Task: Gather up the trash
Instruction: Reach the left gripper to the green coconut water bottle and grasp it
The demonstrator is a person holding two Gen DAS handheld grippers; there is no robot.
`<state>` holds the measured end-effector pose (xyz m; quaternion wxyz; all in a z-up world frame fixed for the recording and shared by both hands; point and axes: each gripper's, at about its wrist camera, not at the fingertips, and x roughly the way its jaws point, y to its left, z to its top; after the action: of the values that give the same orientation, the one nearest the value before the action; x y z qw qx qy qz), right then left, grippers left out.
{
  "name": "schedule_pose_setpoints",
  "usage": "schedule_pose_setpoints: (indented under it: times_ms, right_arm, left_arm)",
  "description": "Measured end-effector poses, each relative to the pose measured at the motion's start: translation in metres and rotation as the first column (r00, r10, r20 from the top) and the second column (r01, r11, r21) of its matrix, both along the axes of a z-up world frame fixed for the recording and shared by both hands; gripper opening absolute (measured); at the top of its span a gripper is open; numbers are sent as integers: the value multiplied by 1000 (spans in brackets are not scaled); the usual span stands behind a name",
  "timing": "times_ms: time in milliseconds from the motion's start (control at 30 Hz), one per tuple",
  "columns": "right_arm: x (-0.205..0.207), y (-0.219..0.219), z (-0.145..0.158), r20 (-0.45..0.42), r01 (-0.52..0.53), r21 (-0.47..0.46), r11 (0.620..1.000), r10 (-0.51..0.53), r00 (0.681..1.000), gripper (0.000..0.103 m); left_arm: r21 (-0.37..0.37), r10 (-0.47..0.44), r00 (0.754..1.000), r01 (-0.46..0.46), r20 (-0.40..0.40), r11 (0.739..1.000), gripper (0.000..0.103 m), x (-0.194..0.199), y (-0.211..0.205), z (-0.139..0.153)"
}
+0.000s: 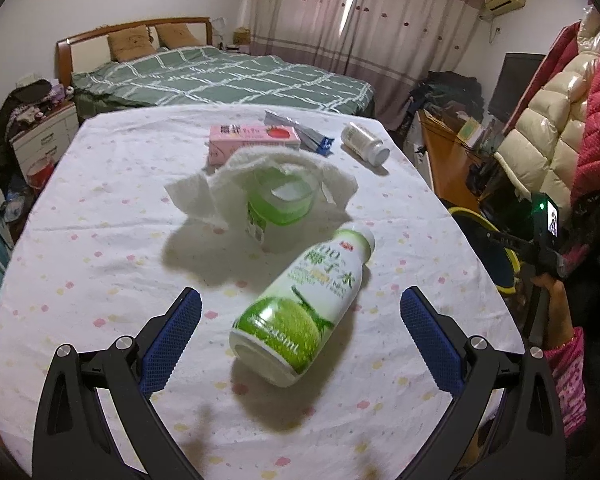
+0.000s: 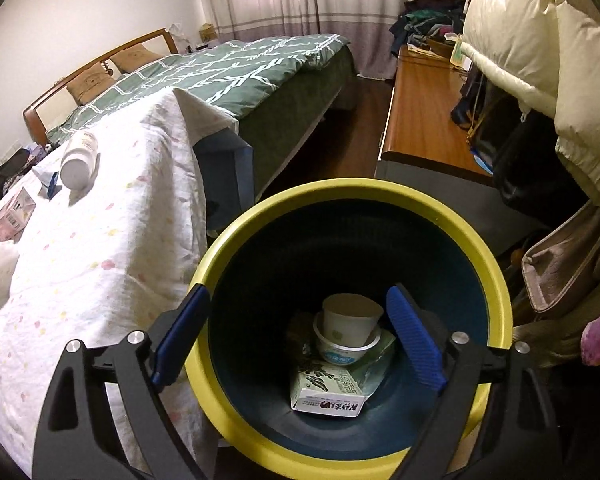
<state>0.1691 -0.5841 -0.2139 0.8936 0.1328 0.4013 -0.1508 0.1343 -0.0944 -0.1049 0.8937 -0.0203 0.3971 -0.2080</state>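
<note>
In the left wrist view, a green and white drink bottle [image 1: 300,308] lies on its side on the table. My left gripper [image 1: 300,332] is open, one finger on each side of the bottle, not touching it. Behind it are a green plastic cup [image 1: 280,204] under a white tissue [image 1: 204,196], a pink carton [image 1: 252,142], a blue-grey wrapper [image 1: 300,132] and a white pill bottle [image 1: 364,144]. In the right wrist view, my right gripper [image 2: 296,340] is open and empty above the yellow-rimmed bin [image 2: 480,248]. The bin holds paper cups [image 2: 350,328] and a carton [image 2: 328,394].
The table wears a white flowered cloth [image 1: 100,240]. The bin stands just off the table's right edge, where it also shows in the left wrist view [image 1: 484,236]. A green bed [image 1: 220,76], a wooden desk [image 2: 424,112] and hanging coats [image 2: 540,48] surround the area.
</note>
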Motion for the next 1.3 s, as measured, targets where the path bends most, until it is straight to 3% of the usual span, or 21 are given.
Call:
schedule_pose_setpoints:
  times_ms: [467,600,700,900,1033,1300]
  right_arm:
    - [-4,5,3,1,-18,5,1000,18,1000,86]
    - [-5,6,3,1,-23,6,1000,23,1000,86]
    - [-4,7,3,-1,-21,5,1000,21,1000,86]
    - [-6,8,4,-11,-30,-2,1000,30,999,86]
    - [-6,8,3,-13,-30,1,1000,30,999,86]
    - [-7,11,2,-25,-54,0,999,54,998,86]
  left_arm:
    - [34,-152,988,152,3,988,98,12,-21,-25]
    - [99,-185,983,185,-13,978,92,21,-32,-27]
    - [158,-223,974,227,-47,961,85,30,-40,-27]
    - [282,-328,924,374,-199,883,78,57,-62,-29]
    - [302,-352,898,424,-265,854,68,66,-72,-33]
    - [330,-351,863,471,-363,818,65,75,-80,-43]
